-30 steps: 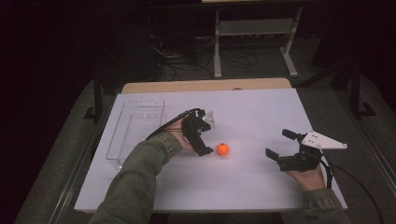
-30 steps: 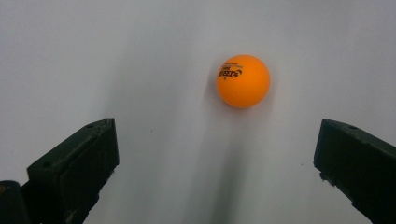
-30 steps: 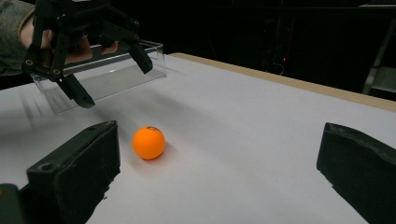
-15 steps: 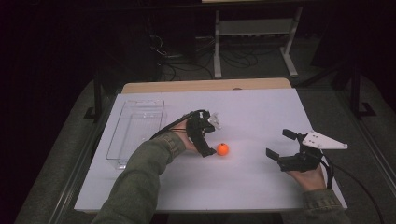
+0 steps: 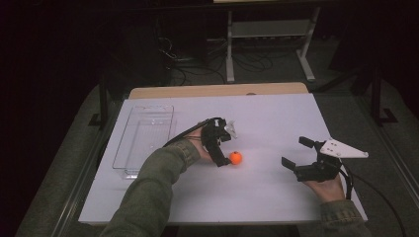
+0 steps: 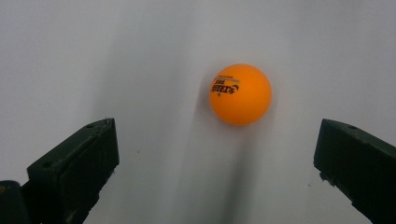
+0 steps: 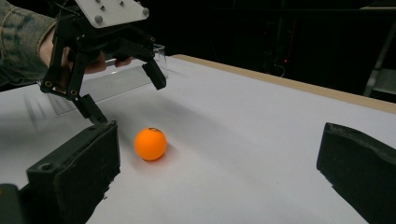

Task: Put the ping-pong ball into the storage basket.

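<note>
An orange ping-pong ball (image 5: 235, 157) with black print rests on the white table (image 5: 269, 116), left of centre. My left gripper (image 5: 226, 147) hovers just above and left of it, open, jaws spread wide. In the left gripper view the ball (image 6: 240, 94) lies ahead between the jaws of the left gripper (image 6: 217, 140), a little right of middle, untouched. My right gripper (image 5: 295, 152) stands open near the table's right side, pointing at the ball. Its own view has the ball (image 7: 150, 143) on the table, with the left gripper (image 7: 125, 95) above it.
A clear plastic tray (image 5: 143, 138) lies at the table's left side and appears as the tray (image 7: 116, 79) behind the left gripper. A bare wooden strip (image 5: 217, 91) runs along the far edge. A metal stand (image 5: 269, 34) and cables sit on the dark floor beyond.
My left gripper has moved right and closer to the ball, which has stayed in place. The right gripper has held still.
</note>
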`<state>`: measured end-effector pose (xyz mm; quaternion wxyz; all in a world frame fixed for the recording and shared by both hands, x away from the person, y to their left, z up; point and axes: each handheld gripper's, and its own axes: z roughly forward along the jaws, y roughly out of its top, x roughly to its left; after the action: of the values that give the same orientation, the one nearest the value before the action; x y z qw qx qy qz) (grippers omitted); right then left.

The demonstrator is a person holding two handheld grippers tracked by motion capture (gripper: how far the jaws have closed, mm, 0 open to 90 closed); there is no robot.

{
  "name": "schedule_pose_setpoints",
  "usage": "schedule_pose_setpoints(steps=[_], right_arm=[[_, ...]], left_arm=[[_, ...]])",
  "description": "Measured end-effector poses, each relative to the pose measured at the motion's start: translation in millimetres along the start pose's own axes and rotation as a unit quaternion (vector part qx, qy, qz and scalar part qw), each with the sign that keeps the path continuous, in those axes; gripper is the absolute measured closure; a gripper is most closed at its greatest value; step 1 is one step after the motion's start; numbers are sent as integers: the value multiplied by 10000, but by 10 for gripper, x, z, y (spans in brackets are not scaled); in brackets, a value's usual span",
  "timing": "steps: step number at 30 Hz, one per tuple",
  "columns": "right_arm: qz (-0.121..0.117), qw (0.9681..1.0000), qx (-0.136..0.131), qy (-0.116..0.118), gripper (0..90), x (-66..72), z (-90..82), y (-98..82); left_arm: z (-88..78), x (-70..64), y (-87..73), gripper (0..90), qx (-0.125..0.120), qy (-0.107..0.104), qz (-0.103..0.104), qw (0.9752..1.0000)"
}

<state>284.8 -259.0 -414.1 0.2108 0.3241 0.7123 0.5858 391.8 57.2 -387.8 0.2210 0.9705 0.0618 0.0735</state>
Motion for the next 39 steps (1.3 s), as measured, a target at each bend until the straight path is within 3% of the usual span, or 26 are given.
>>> schedule_pose_setpoints(steps=[25, 39], right_arm=[[-4, 10000, 2, 5, 0, 3, -10, 2], [-16, 10000, 12, 15, 0, 4, -12, 1]], left_arm=[[276, -22, 120, 5, 91, -293, 163, 9994], [307, -17, 121, 152, 47, -349, 313, 9989]])
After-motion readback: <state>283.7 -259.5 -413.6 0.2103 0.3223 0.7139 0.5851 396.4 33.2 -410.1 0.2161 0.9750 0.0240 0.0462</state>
